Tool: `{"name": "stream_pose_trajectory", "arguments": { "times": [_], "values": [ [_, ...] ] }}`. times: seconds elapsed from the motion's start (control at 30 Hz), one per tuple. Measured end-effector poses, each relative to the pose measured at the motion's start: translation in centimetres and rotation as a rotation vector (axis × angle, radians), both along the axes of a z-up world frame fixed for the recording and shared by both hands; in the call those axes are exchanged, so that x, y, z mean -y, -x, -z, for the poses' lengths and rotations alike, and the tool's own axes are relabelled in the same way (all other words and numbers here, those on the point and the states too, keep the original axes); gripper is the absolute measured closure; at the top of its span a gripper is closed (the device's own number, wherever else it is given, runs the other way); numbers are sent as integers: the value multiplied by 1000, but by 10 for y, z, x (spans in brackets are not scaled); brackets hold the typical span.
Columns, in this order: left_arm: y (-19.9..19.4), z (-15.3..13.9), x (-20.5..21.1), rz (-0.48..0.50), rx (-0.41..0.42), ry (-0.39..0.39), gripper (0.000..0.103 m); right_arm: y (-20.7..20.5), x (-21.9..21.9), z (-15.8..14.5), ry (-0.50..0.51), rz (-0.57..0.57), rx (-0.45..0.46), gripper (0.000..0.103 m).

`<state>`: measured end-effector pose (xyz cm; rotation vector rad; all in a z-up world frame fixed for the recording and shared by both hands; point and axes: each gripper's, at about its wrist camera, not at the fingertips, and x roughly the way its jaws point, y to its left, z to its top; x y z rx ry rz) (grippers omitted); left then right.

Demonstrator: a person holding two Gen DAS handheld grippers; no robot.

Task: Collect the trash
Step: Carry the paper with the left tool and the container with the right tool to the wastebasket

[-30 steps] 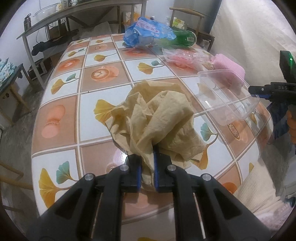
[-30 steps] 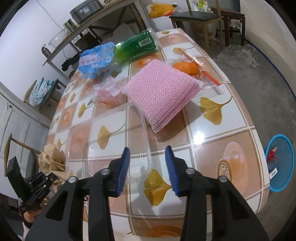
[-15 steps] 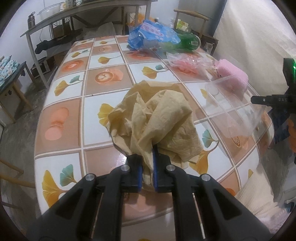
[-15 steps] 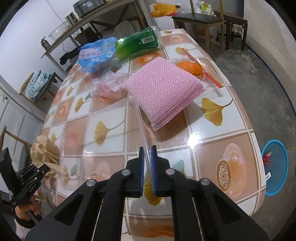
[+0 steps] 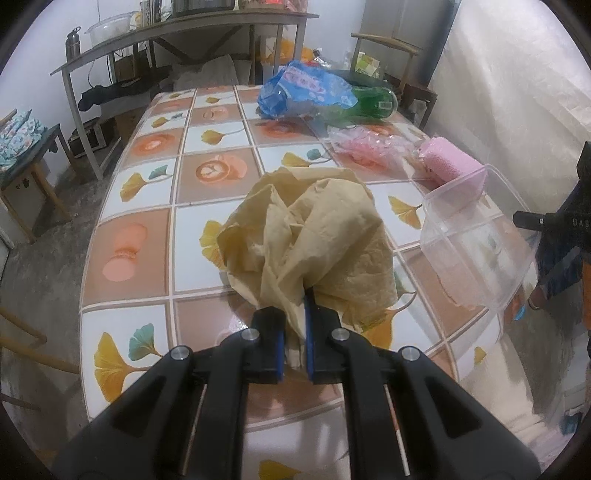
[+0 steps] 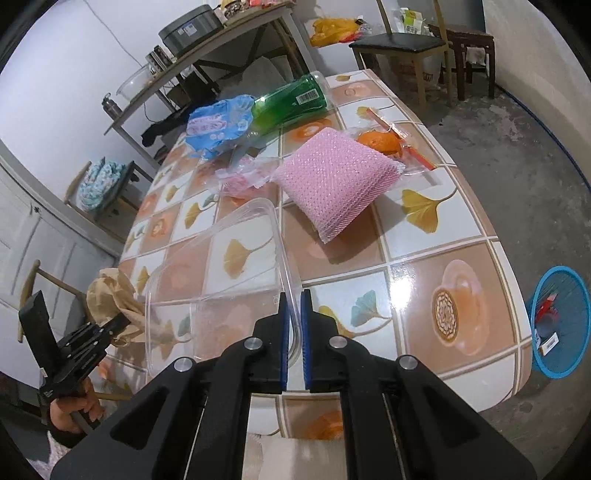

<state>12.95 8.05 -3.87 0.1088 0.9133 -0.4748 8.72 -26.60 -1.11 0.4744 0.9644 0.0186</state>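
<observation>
My left gripper (image 5: 294, 334) is shut on a crumpled tan paper bag (image 5: 314, 240), held just above the tiled table (image 5: 140, 266). My right gripper (image 6: 294, 323) is shut on the rim of a clear plastic container (image 6: 221, 273), which is lifted and tilted over the table's near edge. That container (image 5: 476, 243) also shows at the right of the left wrist view, with the right gripper's black body behind it. The paper bag (image 6: 114, 299) and the left gripper (image 6: 122, 323) appear low on the left in the right wrist view.
Farther back on the table lie a pink mesh pad (image 6: 332, 181), a pink plastic wrapper (image 6: 243, 177), a blue bag (image 6: 218, 123), a green bottle (image 6: 291, 99) and an orange wrapper (image 6: 384, 142). A blue bin (image 6: 559, 321) stands on the floor at right. A chair (image 6: 399, 44) and shelf (image 5: 177, 33) stand beyond.
My right gripper closed on the clear container's rim and raised it off the table, tilting it. The left gripper kept its hold on the paper bag and lifted it slightly.
</observation>
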Motion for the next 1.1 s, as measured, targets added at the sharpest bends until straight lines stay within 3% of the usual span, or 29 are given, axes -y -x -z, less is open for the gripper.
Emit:
{"name": "stream_pose_trajectory", "arguments": {
  "times": [0.57,1.1],
  "values": [
    [28,-47,51,70,98,6,96,47,31,-24,-100,5,150,97],
    [49,-75,169,302,151,3,96,131,125,-21,-110,215,231,97]
  ]
}}
